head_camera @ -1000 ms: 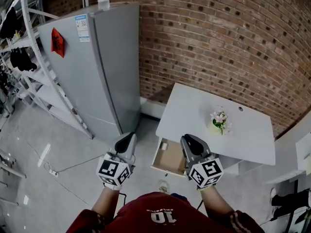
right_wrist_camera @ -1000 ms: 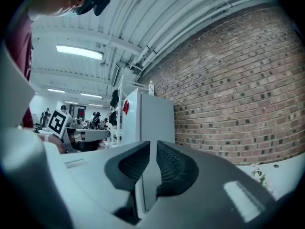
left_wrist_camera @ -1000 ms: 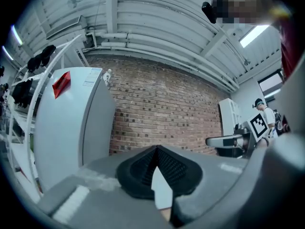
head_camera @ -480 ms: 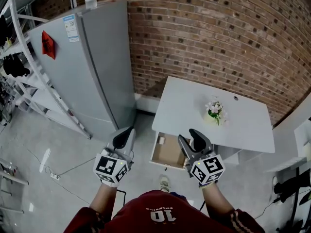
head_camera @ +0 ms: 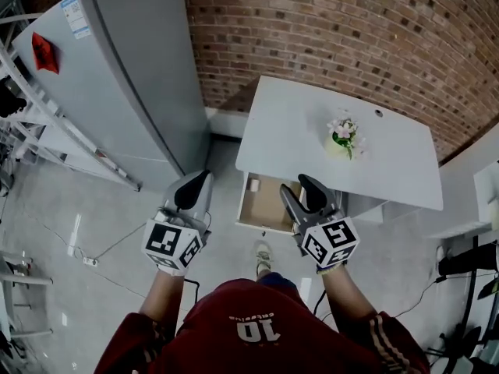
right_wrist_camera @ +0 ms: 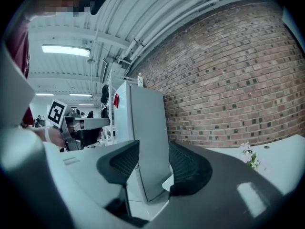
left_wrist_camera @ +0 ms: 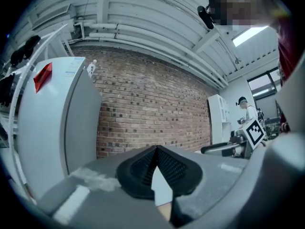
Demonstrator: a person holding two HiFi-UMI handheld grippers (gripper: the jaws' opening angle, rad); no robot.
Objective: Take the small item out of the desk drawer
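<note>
Two grippers are up, and only one is set for work. My right gripper [head_camera: 300, 192] hangs over the right side of the open drawer [head_camera: 269, 209], its jaws spread wide with nothing between them. I hold it that way, I judge, so it can come down around the small item [head_camera: 253, 185] without a pause. That item is a pale thing lying in the drawer's back left corner, just under the front edge of the desk [head_camera: 312, 123], so it is not yet taken out.

My left gripper [head_camera: 192, 192] has its jaws pressed together on nothing. It sits off to the side over the floor, between the drawer and the tall grey cabinet [head_camera: 132, 76]. With the drawer pulled out, that hand has no job here and keeps clear.

The flower pot [head_camera: 343, 136] stands well back on the desktop, apart from my path. The reach I expect goes leftward and down, and the desk's overhang near that corner is what I must mind.
</note>
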